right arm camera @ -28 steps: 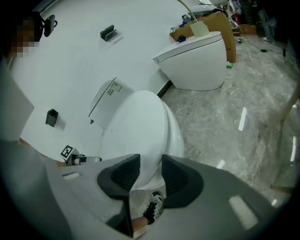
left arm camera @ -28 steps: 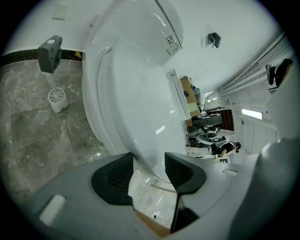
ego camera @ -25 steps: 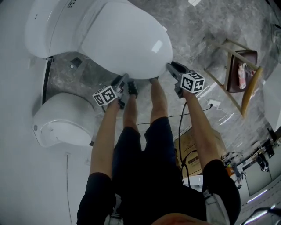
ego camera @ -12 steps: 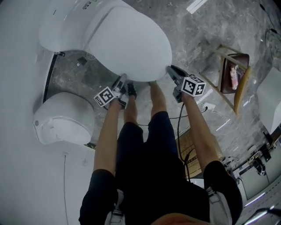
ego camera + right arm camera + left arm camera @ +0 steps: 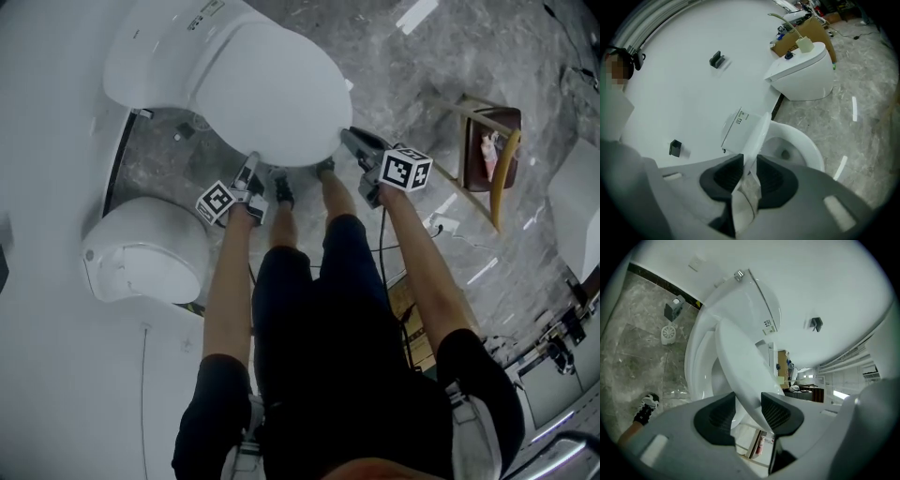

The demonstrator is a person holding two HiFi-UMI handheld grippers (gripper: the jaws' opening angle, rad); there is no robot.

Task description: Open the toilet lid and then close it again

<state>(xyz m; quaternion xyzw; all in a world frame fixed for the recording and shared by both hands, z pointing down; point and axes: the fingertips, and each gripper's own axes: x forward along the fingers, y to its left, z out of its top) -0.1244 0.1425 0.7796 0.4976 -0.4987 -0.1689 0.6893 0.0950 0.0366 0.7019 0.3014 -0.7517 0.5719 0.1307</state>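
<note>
Lifted higher than a second ago: toilet lid (image 5: 272, 94), upper centre, part-raised over bowl (image 5: 813, 150), front rim clamped between freshly tightened fingers of left gripper (image 5: 251, 161) and right gripper (image 5: 349, 137). Best swung up evenly, both sides level.

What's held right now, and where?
The toilet lid, by its front rim: left gripper and right gripper each clamp one side, jaws having just been closing on it.

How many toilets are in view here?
2. One toilet directly in front of the person, lid partly raised; a second toilet to its left in the head view. More may lie out of frame.
</note>
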